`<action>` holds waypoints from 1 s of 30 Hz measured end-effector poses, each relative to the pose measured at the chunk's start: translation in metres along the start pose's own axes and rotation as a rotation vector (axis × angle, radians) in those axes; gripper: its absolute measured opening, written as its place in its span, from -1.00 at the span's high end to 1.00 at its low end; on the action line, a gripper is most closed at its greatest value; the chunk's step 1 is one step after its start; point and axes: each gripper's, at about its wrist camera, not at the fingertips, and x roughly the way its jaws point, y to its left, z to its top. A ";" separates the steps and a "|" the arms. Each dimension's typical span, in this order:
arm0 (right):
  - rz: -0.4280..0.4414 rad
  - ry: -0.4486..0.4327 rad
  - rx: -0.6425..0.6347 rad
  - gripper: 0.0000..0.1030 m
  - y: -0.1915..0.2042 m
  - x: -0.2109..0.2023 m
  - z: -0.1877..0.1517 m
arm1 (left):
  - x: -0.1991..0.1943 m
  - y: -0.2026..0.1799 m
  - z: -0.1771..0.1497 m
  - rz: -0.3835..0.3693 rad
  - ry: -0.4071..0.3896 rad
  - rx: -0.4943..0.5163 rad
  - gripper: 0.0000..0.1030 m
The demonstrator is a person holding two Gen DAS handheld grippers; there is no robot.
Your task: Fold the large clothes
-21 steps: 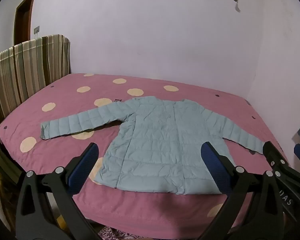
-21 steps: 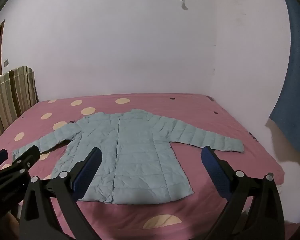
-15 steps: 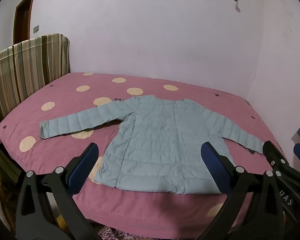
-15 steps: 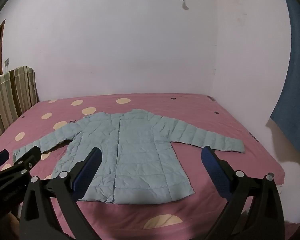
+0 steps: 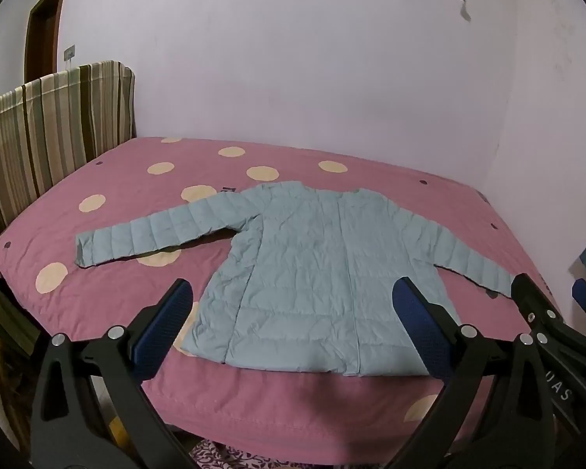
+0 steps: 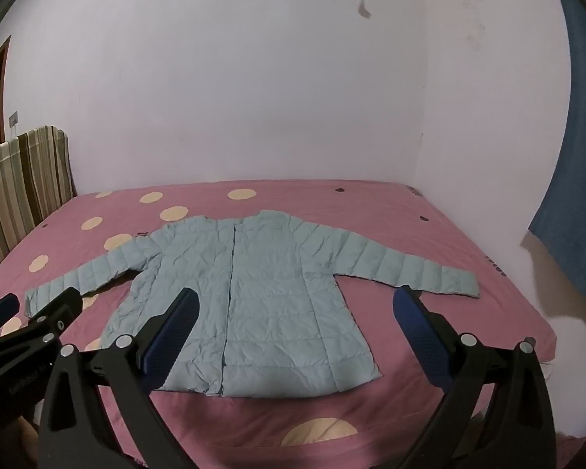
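Both black blue-padded grippers, left gripper [image 5: 293, 328] and right gripper [image 6: 293, 328], hover spread before the pale blue quilted jacket [image 5: 316, 285] lying flat by the pink dotted bed's [image 5: 109, 179] near edge.

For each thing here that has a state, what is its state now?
jacket: lying flat on the bed, front closed, both sleeves spread out, unfolded
left tongs: open, holding nothing
right tongs: open, holding nothing
blue curtain: hanging at the right
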 end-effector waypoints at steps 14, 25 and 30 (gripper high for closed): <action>0.000 0.001 -0.002 -0.92 -0.003 0.004 -0.006 | 0.006 -0.002 -0.002 -0.001 0.014 -0.001 -0.96; 0.000 0.005 -0.005 -0.92 -0.003 0.005 -0.006 | 0.007 -0.001 -0.004 0.000 0.017 -0.003 -0.96; 0.000 0.006 -0.006 -0.92 -0.004 0.007 -0.010 | 0.006 -0.002 -0.004 -0.003 0.017 -0.001 -0.96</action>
